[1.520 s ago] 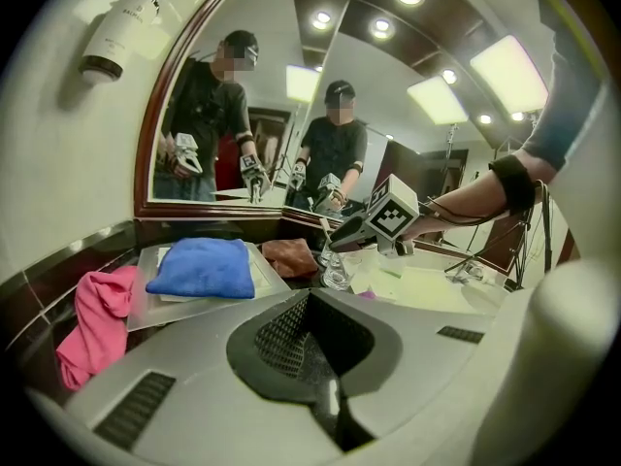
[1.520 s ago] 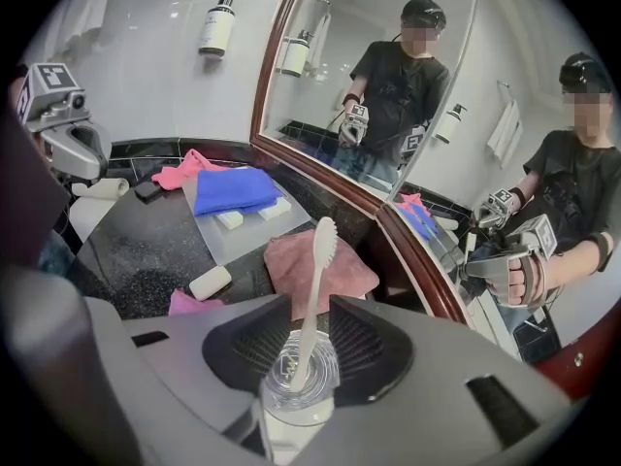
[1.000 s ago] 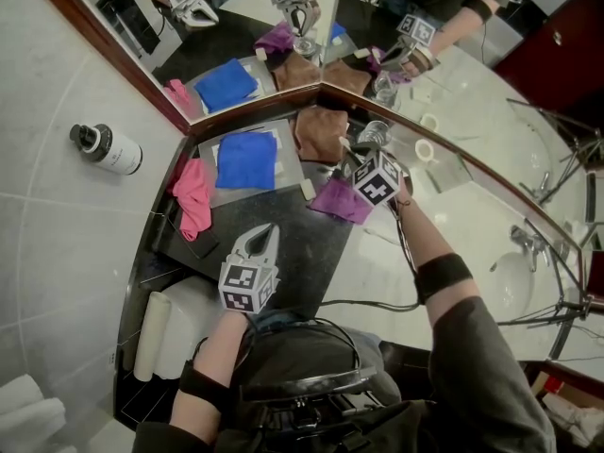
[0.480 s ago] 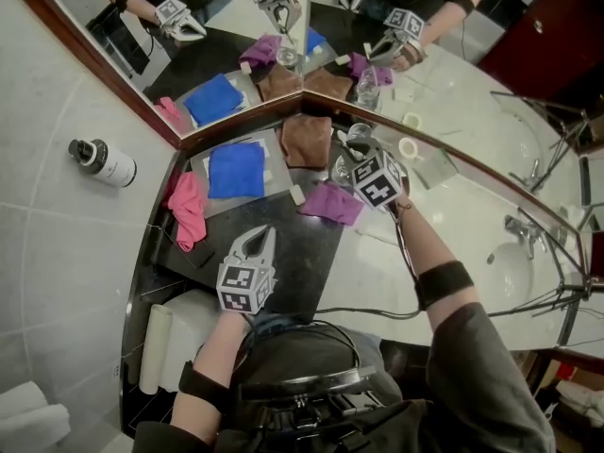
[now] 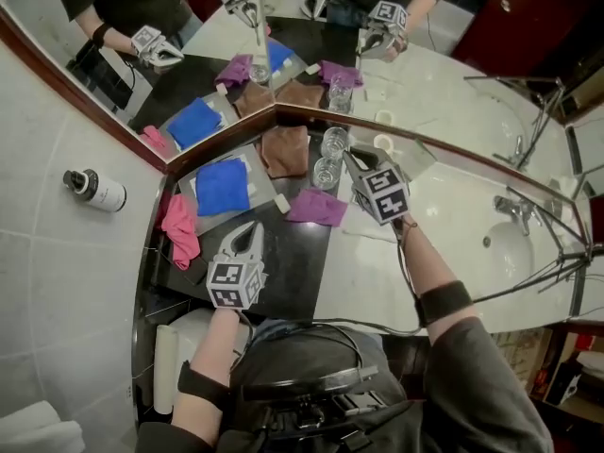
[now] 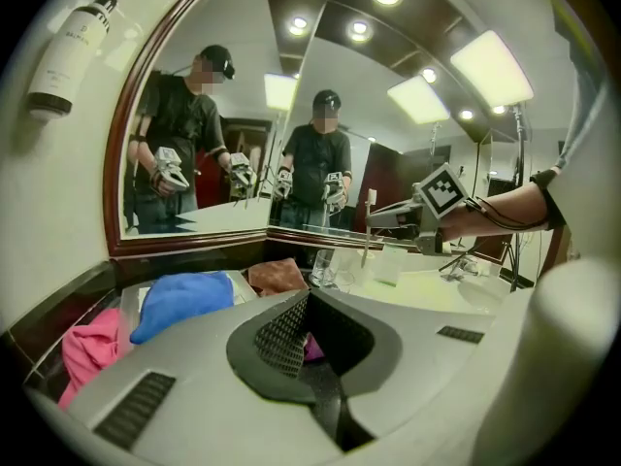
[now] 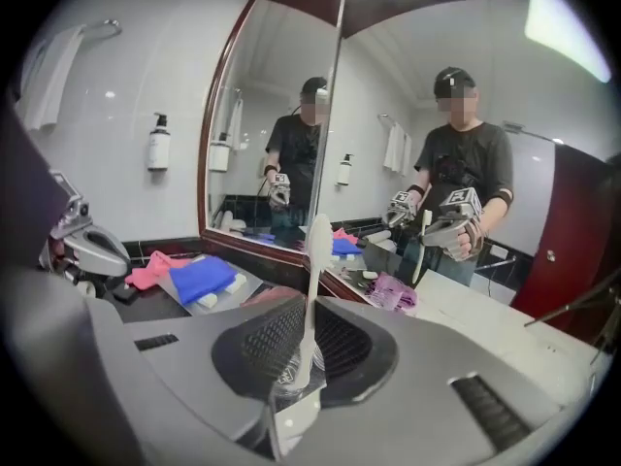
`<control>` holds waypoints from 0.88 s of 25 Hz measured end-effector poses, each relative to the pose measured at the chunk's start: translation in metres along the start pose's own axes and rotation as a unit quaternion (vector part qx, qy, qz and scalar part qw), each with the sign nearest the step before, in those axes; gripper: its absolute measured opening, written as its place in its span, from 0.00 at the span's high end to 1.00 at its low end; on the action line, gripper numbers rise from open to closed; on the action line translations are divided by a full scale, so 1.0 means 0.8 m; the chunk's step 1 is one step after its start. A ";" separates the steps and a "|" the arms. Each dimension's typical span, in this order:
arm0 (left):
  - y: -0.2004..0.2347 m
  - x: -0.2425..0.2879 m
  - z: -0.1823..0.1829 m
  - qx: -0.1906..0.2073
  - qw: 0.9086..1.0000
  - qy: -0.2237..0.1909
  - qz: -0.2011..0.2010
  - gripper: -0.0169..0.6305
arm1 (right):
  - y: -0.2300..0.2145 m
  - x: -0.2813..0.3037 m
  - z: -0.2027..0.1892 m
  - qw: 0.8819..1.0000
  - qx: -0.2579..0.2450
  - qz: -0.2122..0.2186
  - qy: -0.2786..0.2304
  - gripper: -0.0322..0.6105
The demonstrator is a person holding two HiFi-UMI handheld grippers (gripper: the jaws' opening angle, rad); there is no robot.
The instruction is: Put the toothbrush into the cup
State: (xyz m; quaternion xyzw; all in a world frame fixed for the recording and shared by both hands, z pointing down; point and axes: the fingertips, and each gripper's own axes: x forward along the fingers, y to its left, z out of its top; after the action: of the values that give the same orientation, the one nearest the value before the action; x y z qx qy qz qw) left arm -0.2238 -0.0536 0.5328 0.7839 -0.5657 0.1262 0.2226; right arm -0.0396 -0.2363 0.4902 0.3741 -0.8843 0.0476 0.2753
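- By my reading, the step in hand is the carry. The right tool (image 5: 357,166) grasps the toothbrush (image 7: 312,280), with its jaws clamped on the white shaft. The shaft stands roughly upright across the jaws, rounded end up.
- The toothbrush is in the air above the bench (image 5: 363,272), just right of the two glass cups. It is not yet in either one.
- The near cup (image 5: 326,172) and the far cup (image 5: 334,142) stand upright and close together at the far edge of the bench, under the mirror (image 5: 444,92). The brown cloth (image 5: 285,149) lies just to their left, and the purple cloth (image 5: 316,206) lies on their near side.
- The left tool (image 5: 250,238) is clenched on nothing. It hovers over the dark left part of the bench, well apart from the cups, and seems to have no part in this step.
- Next, the lower end of the shaft has to come over a cup's mouth. The brush should stay upright as it goes down until that end is inside, and only then should the jaws let go.
- The task does not say which cup is meant. The mouths look narrow and the glasses light, so a sideways knock could tip one.
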 end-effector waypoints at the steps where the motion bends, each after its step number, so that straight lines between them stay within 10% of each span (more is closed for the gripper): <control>1: 0.001 0.002 0.004 0.002 1.000 -0.002 -0.002 0.97 | -0.006 -0.011 -0.002 1.000 0.022 -0.007 -0.009 0.86; 12: -0.017 0.027 0.038 0.025 0.999 -0.004 -0.022 0.97 | -0.038 -0.126 -0.081 0.981 0.174 -0.067 -0.054 0.86; 22: -0.070 0.036 0.032 0.040 0.998 0.009 -0.037 0.97 | -0.054 -0.212 -0.151 0.983 0.156 -0.096 -0.011 0.86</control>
State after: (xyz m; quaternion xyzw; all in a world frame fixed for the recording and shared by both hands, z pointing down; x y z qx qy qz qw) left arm -0.1629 -0.0756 0.5122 0.8113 -0.5292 0.1473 0.2003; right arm 0.1410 -0.1243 0.4984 0.4962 -0.8290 0.1542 0.2069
